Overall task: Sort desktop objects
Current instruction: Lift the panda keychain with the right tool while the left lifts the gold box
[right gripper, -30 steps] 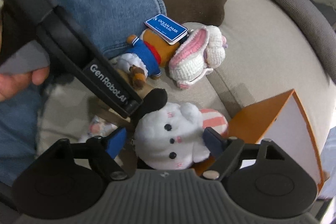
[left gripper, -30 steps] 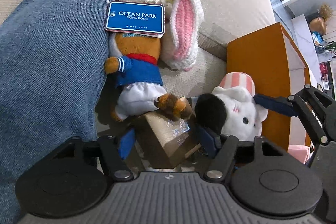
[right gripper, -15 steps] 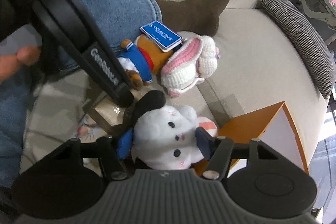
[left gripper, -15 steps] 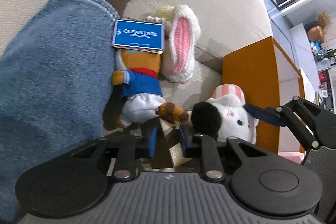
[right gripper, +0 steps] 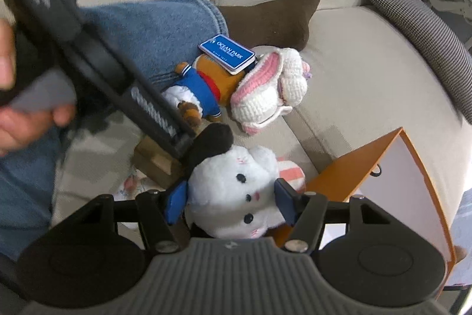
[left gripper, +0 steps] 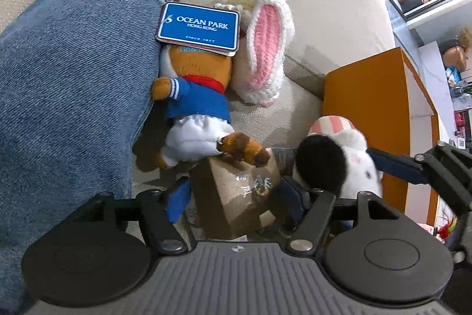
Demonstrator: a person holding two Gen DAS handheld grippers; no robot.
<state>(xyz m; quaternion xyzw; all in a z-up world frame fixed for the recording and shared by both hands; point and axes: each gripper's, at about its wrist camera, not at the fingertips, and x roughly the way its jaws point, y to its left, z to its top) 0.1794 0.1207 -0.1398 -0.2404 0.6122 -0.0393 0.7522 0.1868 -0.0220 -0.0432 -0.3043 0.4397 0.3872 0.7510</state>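
Here, nearest the cameras, the right gripper point(right gripper: 228, 204) has its blue pads pressed into both sides of the white plush animal with a black ear and pink-striped cap point(right gripper: 236, 191), so it holds that toy. The left gripper point(left gripper: 233, 197) stands wide around the small brown cardboard box point(left gripper: 239, 191); its jaws have just been opening, and the pads do not seem to press on the box.

To do this step well, I would judge the left pads should close squarely on the box's flat sides, clear of the brown paw resting on its top edge, while the right lifts the plush straight up.

Just beyond the box lies the brown plush in a blue sailor top and white trousers point(left gripper: 196, 105), against a denim-clad leg point(left gripper: 73, 73). Beside it is a white crocheted rabbit with pink ears point(left gripper: 265, 49). An orange cardboard box point(left gripper: 365, 114) stands to the right.

The brown box bears a green Starbucks mermaid emblem. The blue tag point(left gripper: 199, 28) reads "OCEAN PARK HONG KONG".
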